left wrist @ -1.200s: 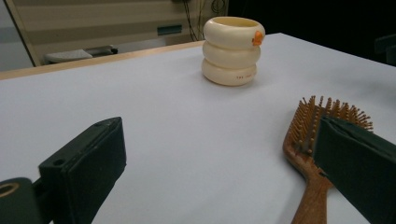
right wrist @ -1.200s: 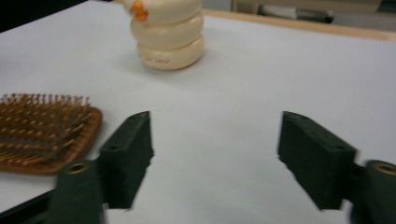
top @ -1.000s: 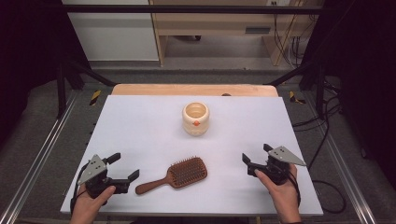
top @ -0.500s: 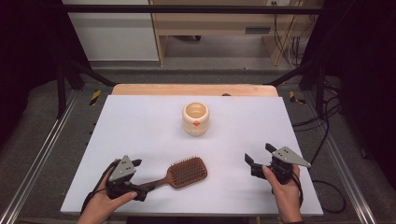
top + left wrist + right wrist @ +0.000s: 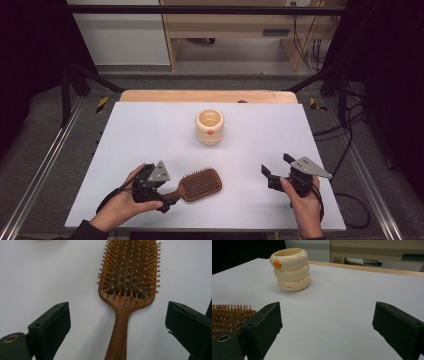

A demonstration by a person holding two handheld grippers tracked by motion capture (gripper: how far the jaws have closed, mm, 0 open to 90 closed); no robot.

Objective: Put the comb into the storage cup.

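Low, left tongs point(image 5: 167, 200) gaping astride hairbrush point(image 5: 200, 184) handle, right tongs point(image 5: 275, 170) spread.

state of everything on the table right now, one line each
hairbrush: lying flat on the table, bristles up, handle between the open left jaws, not gripped
cup: upright, open end up, standing free at mid-table
left gripper: open, jaws either side of the brush handle
right gripper: open, holding nothing, aimed toward the cup
table: white top, bearing the brush and the cup
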